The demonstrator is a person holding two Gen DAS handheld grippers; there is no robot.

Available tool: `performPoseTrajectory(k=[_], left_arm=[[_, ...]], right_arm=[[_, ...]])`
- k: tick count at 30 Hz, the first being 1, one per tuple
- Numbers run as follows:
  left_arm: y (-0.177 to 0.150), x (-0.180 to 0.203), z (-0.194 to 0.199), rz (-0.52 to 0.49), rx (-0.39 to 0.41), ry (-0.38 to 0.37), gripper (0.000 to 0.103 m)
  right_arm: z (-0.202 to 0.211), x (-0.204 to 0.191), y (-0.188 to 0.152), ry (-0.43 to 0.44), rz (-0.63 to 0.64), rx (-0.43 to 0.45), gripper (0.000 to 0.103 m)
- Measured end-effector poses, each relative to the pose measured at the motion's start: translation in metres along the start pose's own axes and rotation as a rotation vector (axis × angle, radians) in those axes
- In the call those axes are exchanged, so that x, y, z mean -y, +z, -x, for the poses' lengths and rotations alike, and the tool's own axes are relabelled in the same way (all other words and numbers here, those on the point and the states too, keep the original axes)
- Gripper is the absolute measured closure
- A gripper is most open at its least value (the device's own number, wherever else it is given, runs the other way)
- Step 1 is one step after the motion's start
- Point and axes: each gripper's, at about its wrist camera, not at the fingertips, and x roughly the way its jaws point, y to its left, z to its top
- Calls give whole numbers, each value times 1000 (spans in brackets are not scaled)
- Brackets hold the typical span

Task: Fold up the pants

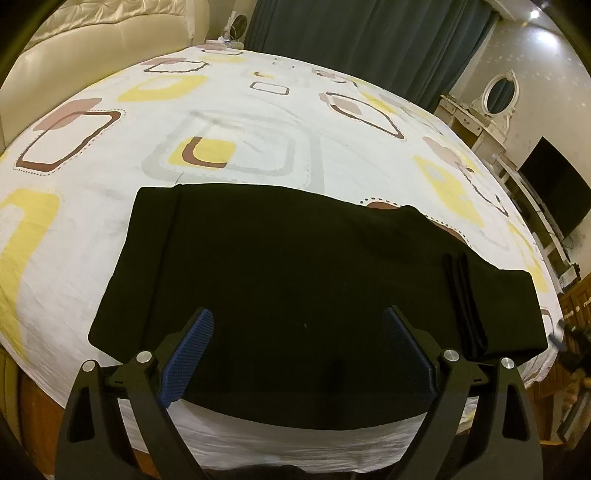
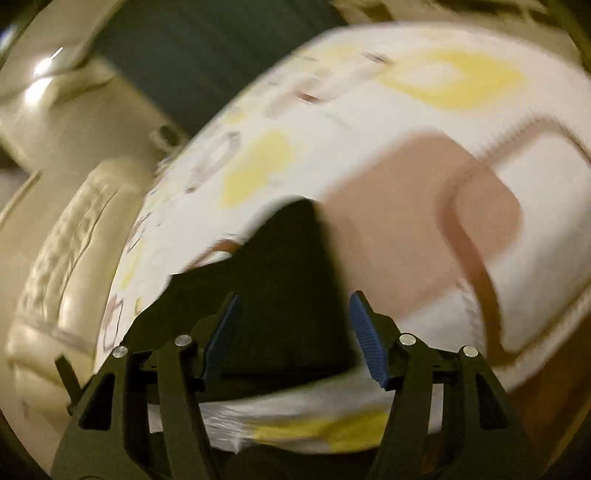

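The black pants lie folded flat near the front edge of the bed, with a layered fold edge at their right. My left gripper is open and empty, hovering above the near middle of the pants, blue pads wide apart. In the blurred right wrist view, my right gripper is open and empty over one end of the pants, which lie between and beyond its fingers.
The bed carries a white sheet with yellow, brown and grey squares. A cream padded headboard stands at back left, dark curtains behind. A dresser with mirror and a TV stand at right.
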Motion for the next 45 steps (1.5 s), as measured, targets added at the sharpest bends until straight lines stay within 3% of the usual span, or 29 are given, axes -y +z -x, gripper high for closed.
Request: performPoseTrajectory(k=[3,5,10,14,17,19,20,24,30,31,32,33,36,39,42,45], left_arm=[[-1,1,-1,-7,-4,1,11],[-1,2,-1,-11,-5,1,11],[-2,1,-2,-10,-10,-2,11],[-2,1,-4,-6,-15,-2,11],[-2,1,-4,-6,-16,-3,11],[-2,0,-3,-4,-12,-6,11],[-2,0,-3,1,-10,-10,11],[-2,-1,-4,13,-13,-17,11],[-1,-4,-4,13,-17,-14,11],[-1,-5,-4,16,-18,-14,11],[-1,-6,-4,18,-19,-15,11],[-1,-6,-5,21,-21,-17,11],[-2,-7,-8,22,-30,-17,11],[-3,-6,-9,15,-37,-15,11],[-3,-6,-6,9,-27,-12,11],[-1,-7,-5,19,-19,-17,11]], right_arm=[[-14,17,-5,42,-43,-69,50],[-22,20,-7,69,-55,-98,69],[-39,14,-9,-25,47,-143,78],[-38,7,-10,-33,72,-134,78],[-30,7,2,28,27,-154,74],[-21,6,14,73,3,-123,72],[-20,7,20,103,-16,-114,66],[-43,3,53,161,-77,-112,62],[-91,2,86,140,-135,-121,62],[-95,3,87,128,-136,-123,64],[-100,3,88,95,-124,-135,74],[-108,1,87,38,-106,-152,75],[-113,0,84,-2,-75,-149,78],[-104,-1,85,14,-98,-146,76],[-82,-13,82,21,-89,-71,74],[-50,-25,66,104,-124,1,70]])
